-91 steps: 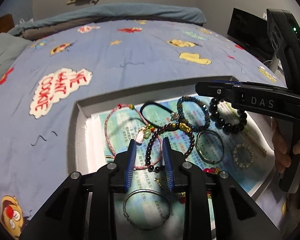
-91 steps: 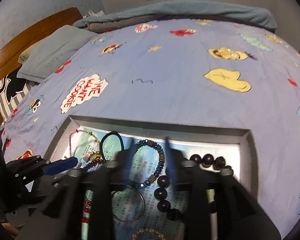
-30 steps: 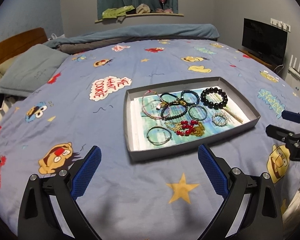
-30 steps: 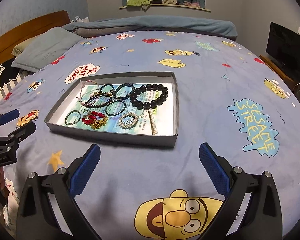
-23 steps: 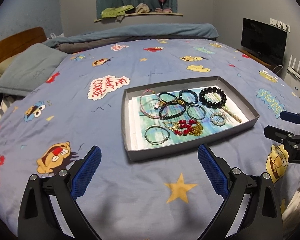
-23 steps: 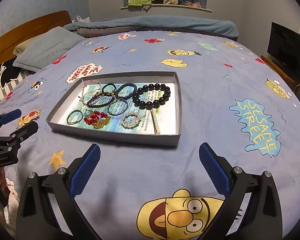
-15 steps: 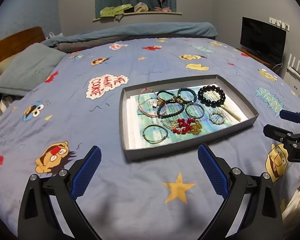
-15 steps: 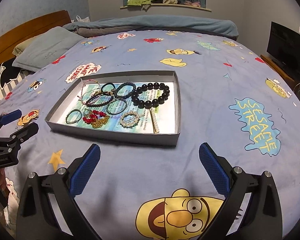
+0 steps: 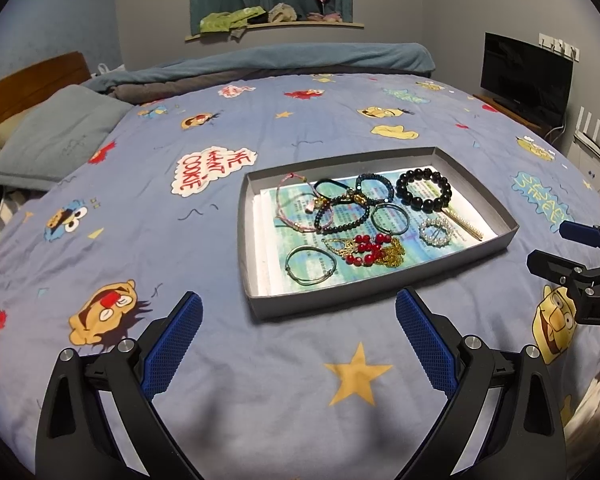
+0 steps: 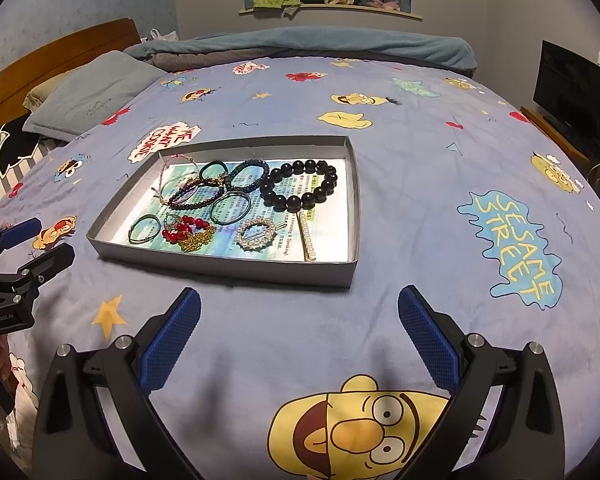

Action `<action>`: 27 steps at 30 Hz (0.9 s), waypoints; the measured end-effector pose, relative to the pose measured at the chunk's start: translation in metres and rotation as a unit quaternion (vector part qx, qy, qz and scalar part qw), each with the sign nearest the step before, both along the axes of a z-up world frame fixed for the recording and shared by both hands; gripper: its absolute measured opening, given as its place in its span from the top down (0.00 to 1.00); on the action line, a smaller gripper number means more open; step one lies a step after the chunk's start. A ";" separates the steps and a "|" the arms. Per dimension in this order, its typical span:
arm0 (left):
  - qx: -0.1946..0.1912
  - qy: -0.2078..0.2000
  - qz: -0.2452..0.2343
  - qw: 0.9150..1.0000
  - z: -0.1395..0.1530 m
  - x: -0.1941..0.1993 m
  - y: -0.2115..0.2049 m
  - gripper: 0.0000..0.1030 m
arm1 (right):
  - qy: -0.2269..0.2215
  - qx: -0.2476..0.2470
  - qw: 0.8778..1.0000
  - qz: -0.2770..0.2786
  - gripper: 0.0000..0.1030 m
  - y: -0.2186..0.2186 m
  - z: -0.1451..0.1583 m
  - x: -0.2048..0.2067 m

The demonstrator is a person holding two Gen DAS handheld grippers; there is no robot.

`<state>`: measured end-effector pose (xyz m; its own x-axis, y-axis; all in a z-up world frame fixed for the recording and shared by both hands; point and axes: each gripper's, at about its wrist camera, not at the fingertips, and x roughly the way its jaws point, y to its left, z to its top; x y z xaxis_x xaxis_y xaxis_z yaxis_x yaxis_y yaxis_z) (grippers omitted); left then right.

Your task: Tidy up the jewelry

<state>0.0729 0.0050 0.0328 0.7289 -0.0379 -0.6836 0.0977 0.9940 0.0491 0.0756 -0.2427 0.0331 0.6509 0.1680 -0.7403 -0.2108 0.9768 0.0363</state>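
Observation:
A shallow grey tray (image 9: pixel 380 292) lies on the bed and holds several pieces of jewelry on a printed sheet: a black bead bracelet (image 9: pixel 423 189), a red bead and gold chain cluster (image 9: pixel 370 251), a thin green bangle (image 9: pixel 310 266) and a pearl ring clip (image 9: pixel 435 232). The tray shows in the right wrist view (image 10: pixel 228 266) too. My left gripper (image 9: pixel 298 338) is open and empty, well short of the tray. My right gripper (image 10: pixel 299 338) is open and empty, also back from the tray.
The blue cartoon bedspread (image 9: pixel 148 240) surrounds the tray. A grey pillow (image 9: pixel 56 136) and wooden headboard (image 10: pixel 48 68) are at the left. A black TV (image 9: pixel 526 80) stands at the right. A rolled blanket (image 10: pixel 320 46) lies at the far end.
Both grippers pulled far back from the tray and opened wide over three seconds. In the last second the views have barely shifted.

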 end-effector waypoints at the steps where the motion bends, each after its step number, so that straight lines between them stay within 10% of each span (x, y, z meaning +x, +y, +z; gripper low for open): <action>1: 0.000 0.000 0.000 1.000 0.000 0.000 0.000 0.06 | 0.000 0.001 1.000 0.000 0.05 0.000 0.000 0.000; 27: 0.003 -0.005 -0.004 1.000 0.000 0.000 0.000 0.06 | 0.002 -0.001 1.000 0.000 0.05 -0.001 -0.001 -0.001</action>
<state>0.0727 0.0052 0.0329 0.7352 -0.0396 -0.6767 0.1053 0.9928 0.0564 0.0749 -0.2437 0.0323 0.6478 0.1663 -0.7434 -0.2098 0.9771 0.0358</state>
